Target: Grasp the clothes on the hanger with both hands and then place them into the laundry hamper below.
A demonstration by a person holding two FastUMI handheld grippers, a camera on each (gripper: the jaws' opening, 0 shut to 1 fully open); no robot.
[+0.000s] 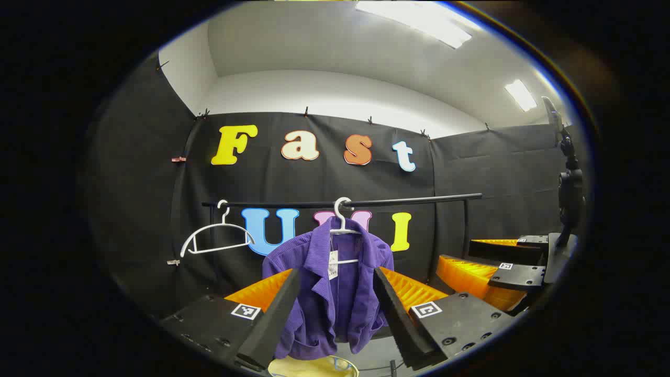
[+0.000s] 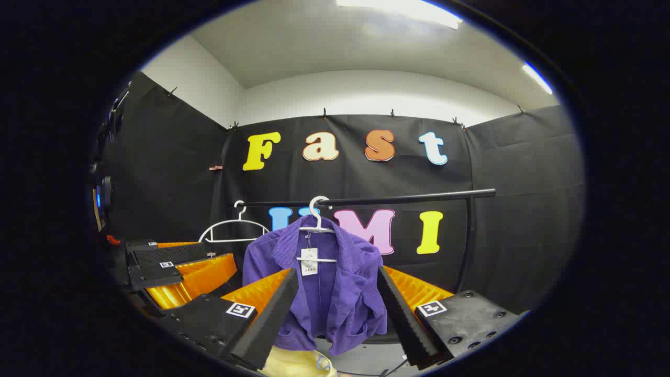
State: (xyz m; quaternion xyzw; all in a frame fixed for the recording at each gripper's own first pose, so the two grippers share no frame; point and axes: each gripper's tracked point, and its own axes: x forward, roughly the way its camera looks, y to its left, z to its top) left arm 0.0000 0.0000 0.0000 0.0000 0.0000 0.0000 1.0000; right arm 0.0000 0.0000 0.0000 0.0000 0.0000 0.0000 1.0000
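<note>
Empty hanger (image 1: 217, 238): left of the jacket on the same rail, bare and white, so there's nothing for you there
Rail (image 1: 408, 199): runs black across the booth above the jacket, holding both hangers at a height you can reach from the front
Jacket (image 1: 327, 283): here's your target, a purple ribbed piece draped on its own white hanger (image 1: 343, 222), front hanging open, hem dangling free below the rail
Left gripper (image 1: 335, 314): you've got it spread wide, fingers framing the jacket on either side and holding nothing, apart from the cloth
Right gripper (image 2: 337, 314): same story, spread wide and empty, lined up on the jacket from slightly further right; in the left gripper view it sits off to the right of the jacket
Why both face it: I'd say you're squared up so each side of the garment gets its own pinch before it comes off the hanger
Hamper (image 1: 314, 366): a pale yellow rim peeks in directly under the jacket's hem, so the drop should be short and straight
Tag (image 2: 309, 262): a white swing tag hangs at the jacket's collar; its print is too small to read
Fingers: square coded markers sit on both grippers, no readable words
</note>
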